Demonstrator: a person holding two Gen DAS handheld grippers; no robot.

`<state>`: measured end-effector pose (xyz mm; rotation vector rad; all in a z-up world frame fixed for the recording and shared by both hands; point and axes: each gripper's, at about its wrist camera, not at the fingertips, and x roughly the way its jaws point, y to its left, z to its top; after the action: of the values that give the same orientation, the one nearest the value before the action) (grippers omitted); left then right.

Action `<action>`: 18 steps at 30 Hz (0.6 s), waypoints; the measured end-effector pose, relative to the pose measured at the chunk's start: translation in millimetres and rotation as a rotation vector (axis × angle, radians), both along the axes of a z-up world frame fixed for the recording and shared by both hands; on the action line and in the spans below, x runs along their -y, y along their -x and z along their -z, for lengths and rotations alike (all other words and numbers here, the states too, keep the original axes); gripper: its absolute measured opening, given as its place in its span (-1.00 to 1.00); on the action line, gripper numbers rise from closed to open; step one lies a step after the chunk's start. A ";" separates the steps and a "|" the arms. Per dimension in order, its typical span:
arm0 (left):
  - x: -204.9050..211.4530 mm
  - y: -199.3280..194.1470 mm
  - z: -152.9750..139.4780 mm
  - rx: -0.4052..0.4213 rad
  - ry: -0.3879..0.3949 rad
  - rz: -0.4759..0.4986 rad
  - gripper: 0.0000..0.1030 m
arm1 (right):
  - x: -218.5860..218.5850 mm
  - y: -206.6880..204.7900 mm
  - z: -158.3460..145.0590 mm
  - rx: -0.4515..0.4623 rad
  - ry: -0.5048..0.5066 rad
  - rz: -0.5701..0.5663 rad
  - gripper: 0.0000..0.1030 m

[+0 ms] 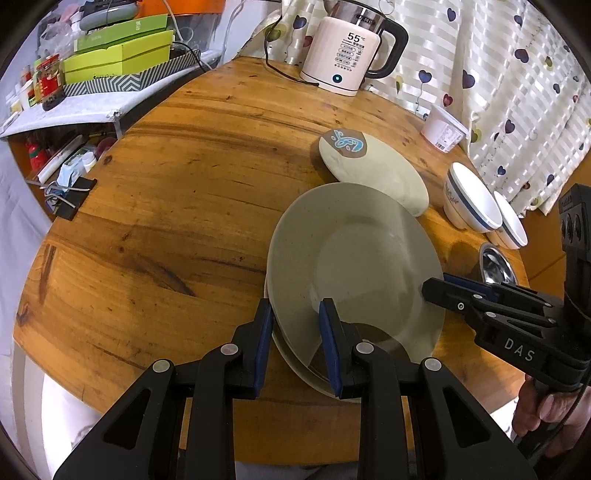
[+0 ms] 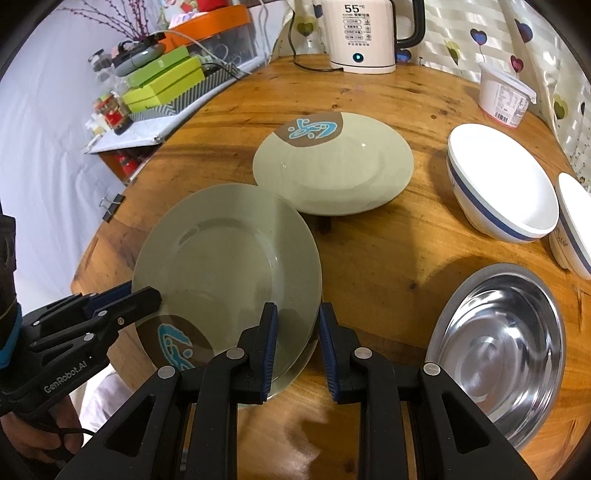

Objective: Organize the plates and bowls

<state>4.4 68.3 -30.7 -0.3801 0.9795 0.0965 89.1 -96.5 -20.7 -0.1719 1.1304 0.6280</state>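
Observation:
A green plate (image 1: pixel 354 254) (image 2: pixel 229 258) lies on top of another plate near the table's front edge. My left gripper (image 1: pixel 295 343) straddles its left rim with jaws apart, one finger above and one below. My right gripper (image 2: pixel 295 347) straddles its right rim the same way, and shows in the left wrist view (image 1: pixel 436 291). A third green plate (image 2: pixel 332 162) (image 1: pixel 373 170) with a blue and brown emblem lies behind. Two white bowls (image 2: pixel 502 184) (image 1: pixel 472 199) with blue bands stand at the right. A steel bowl (image 2: pixel 498 339) (image 1: pixel 496 264) sits in front of them.
A white kettle (image 1: pixel 351 48) (image 2: pixel 365 33) stands at the back of the round wooden table (image 1: pixel 166 221). A white plastic tub (image 2: pixel 504 94) (image 1: pixel 441 129) is at the back right. Green boxes (image 1: pixel 118 55) and jars sit on a shelf to the left.

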 end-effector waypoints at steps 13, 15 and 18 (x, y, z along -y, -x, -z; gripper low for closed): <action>3.8 3.0 -0.9 -0.004 -0.016 0.006 -0.48 | -1.6 4.0 4.7 0.009 0.023 -0.010 -0.52; 4.1 3.5 -0.9 -0.004 -0.015 0.007 -0.48 | -1.4 4.1 4.9 0.011 0.024 -0.013 -0.51; 4.1 4.6 -1.5 -0.002 -0.015 0.008 -0.47 | -1.0 4.3 4.9 0.013 0.023 -0.015 -0.51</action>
<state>-0.2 64.2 -29.2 -0.3624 0.9818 0.0970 84.8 -95.5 -25.6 -0.2039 1.1252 0.6272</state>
